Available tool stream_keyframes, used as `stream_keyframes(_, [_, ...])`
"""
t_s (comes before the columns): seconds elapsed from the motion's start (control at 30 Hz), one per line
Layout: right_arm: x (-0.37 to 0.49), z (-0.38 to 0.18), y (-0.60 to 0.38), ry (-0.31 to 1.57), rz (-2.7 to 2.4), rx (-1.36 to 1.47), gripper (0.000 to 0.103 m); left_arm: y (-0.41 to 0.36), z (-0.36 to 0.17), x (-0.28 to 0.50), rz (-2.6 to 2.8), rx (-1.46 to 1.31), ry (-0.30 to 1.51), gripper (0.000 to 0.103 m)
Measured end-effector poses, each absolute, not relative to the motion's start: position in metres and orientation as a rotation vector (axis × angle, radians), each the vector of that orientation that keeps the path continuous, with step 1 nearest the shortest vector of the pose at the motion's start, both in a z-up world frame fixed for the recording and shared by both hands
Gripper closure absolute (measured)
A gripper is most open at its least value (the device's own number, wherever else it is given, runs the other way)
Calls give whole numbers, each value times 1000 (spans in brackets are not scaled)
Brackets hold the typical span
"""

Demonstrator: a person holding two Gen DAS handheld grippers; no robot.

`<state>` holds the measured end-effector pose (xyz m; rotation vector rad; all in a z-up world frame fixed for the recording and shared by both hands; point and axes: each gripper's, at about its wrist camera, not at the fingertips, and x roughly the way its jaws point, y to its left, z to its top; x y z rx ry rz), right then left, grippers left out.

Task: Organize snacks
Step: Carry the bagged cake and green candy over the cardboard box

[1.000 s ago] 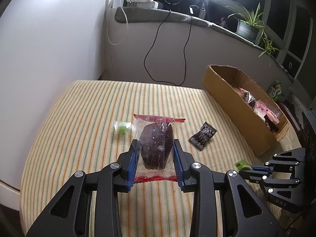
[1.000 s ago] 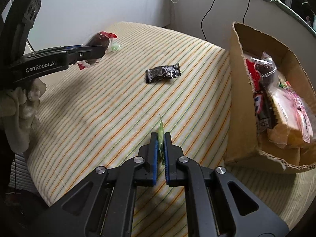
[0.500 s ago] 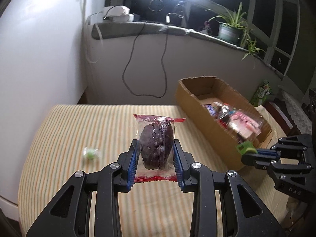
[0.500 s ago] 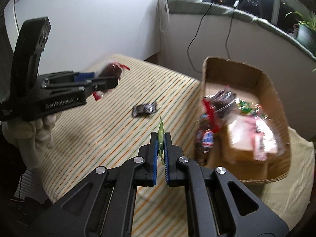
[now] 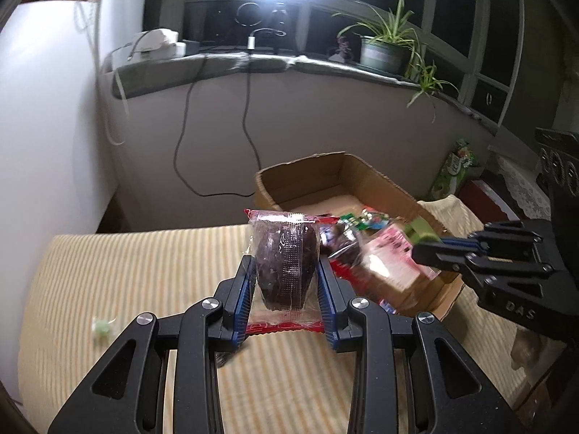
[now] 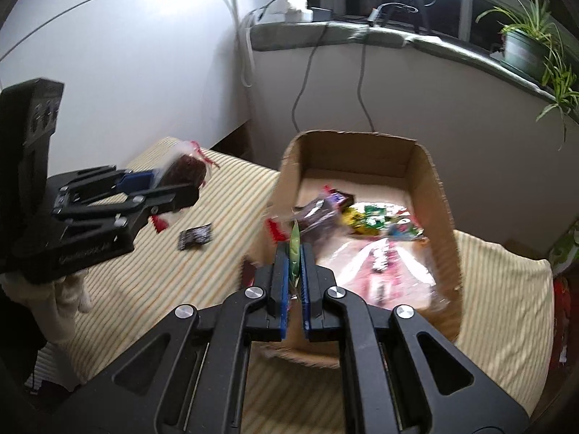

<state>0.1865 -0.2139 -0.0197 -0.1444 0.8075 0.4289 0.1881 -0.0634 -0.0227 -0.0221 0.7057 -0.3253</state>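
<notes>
Cardboard box [image 5: 365, 177] nearer than before

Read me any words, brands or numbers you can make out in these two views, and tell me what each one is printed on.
"DAS": on the black body of the right tongs, seen from the left wrist view.
Light lettering on the black body of the left tongs: too blurred to read.
Print on the pink-and-white snack packet in the brown cardboard box: blurred, unreadable.
Print on the small black snack wrapper on the striped cloth: too small.

both hand-held grippers [image 5: 286, 278] [image 6: 296, 253] clamped, tilted downward.
</notes>
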Motion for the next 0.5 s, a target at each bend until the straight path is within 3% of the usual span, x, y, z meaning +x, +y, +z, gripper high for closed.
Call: stream_keyframes(0.5, [237,-25,-256,820,370,-107,97,-113,-24,232,-368,25,725,72])
